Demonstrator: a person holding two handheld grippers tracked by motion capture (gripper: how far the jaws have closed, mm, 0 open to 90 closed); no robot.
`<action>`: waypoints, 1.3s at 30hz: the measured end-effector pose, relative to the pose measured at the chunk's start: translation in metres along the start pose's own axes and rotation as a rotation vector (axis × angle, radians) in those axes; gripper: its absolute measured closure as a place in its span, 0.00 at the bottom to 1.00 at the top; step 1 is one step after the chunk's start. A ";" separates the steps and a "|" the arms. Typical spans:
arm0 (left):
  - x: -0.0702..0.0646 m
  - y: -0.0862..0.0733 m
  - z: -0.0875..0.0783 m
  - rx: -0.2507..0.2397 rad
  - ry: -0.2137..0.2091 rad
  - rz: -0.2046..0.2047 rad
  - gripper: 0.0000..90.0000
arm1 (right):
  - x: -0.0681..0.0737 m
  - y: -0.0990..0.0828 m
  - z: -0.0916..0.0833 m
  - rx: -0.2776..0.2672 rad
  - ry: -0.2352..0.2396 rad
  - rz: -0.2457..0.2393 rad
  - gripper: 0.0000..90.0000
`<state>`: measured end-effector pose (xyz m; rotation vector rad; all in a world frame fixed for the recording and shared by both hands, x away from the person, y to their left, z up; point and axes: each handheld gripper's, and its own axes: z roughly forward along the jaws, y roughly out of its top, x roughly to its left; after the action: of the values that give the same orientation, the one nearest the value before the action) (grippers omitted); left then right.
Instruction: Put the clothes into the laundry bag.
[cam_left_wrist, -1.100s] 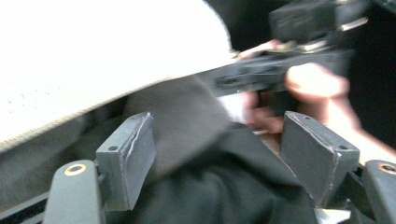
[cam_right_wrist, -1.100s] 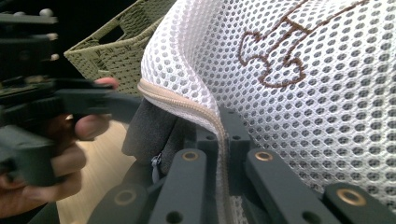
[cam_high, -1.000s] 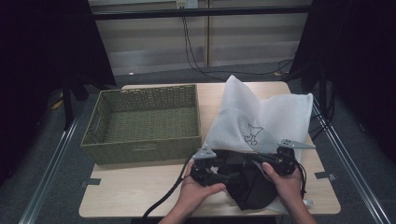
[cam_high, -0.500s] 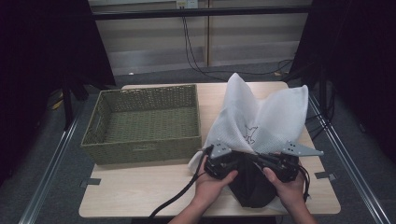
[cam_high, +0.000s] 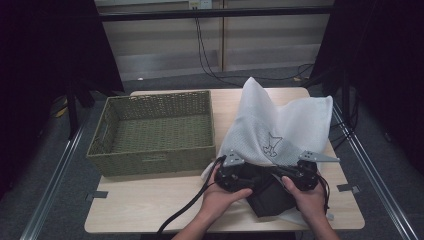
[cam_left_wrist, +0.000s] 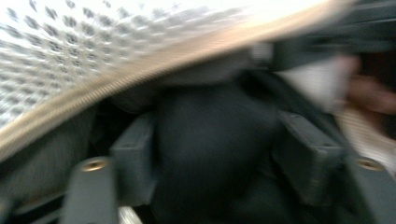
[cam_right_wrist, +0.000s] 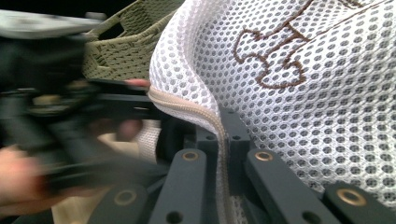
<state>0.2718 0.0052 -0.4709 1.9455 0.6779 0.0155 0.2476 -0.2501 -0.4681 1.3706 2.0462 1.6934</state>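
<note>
The person's hands are working at the near edge of the table (cam_high: 150, 220), each holding a gripper over a black garment (cam_high: 272, 197) that is lying half inside the mouth of a white mesh bag (cam_high: 290, 125). The left gripper (cam_high: 245, 175) is sitting over the garment with its jaws apart; in the left gripper view the dark cloth (cam_left_wrist: 210, 149) is bulging between the pads (cam_left_wrist: 133, 163), which are not pressing it. Those jaws have just been opening again after a quick squeeze, so the cloth is now lying loose between them. Compared with a second ago the two grippers are sitting closer together, and the bag is standing taller, its top corners lifted off the table.

The right gripper (cam_high: 287, 172) is clenched on the bag's zip edge (cam_right_wrist: 205, 116); in the right gripper view the beige zipper tape is running straight down between the closed jaws, holding the mouth up.

By my reading, the left is re-gripping to push the garment deeper while the right is keeping the opening wide; the garment is only partly in, so more stuffing is needed.

Farther back on the left, the wicker basket (cam_high: 155, 132) is standing beside the bag.
</note>
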 end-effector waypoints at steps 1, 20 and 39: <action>-0.001 -0.002 -0.005 -0.002 -0.010 0.000 0.26 | 0.000 0.000 0.001 0.003 -0.001 0.002 0.99; -0.021 -0.015 0.040 0.213 0.034 -0.012 0.90 | -0.001 -0.004 0.006 0.003 0.050 0.044 0.99; 0.009 -0.006 0.023 0.045 0.097 -0.103 0.61 | -0.004 -0.002 -0.002 -0.007 0.102 0.158 0.99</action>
<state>0.2835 -0.0084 -0.4891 1.9608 0.8480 0.0314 0.2469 -0.2543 -0.4708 1.5098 2.0300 1.8682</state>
